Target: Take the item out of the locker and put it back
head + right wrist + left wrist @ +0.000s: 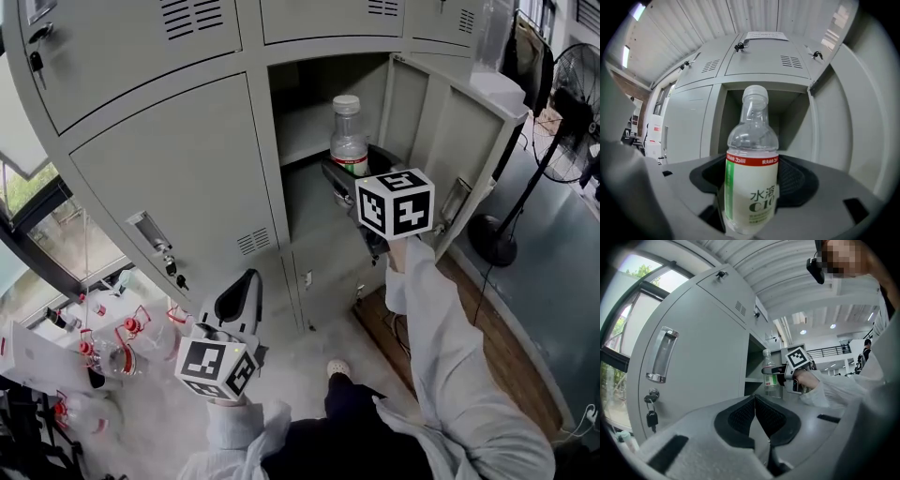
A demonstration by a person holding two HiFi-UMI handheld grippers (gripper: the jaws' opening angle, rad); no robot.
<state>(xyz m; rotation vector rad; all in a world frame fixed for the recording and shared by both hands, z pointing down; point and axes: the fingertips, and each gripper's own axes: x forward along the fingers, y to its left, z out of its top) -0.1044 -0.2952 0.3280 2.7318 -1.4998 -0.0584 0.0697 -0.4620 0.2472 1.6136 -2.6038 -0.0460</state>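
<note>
Grey steel lockers (169, 169) across the whole back, pale floor below. Low at 7 o'clock in the head view, left gripper (239, 292): jaws pressed together on nothing, aimed level at a closed door, well apart from the work. Towards 1 o'clock from it, open compartment (309, 103), dark inside, with a shelf. Just in front of that opening, water bottle (348, 131): upright, long axis vertical, cap at 12 o'clock, green-and-white label low. Right gripper (349, 176) clamped on the labelled body, one pad on each side, jaws spread wide by the bottle's girth. Clearly the nearer hand, and the only one engaged. Seen along those jaws, compartment dead ahead at 12 o'clock behind the bottle. Probably calls for a straight, level travel along that line, keeping the bottle vertical and clear of the swung-out door (441, 112) at 3 o'clock.
</note>
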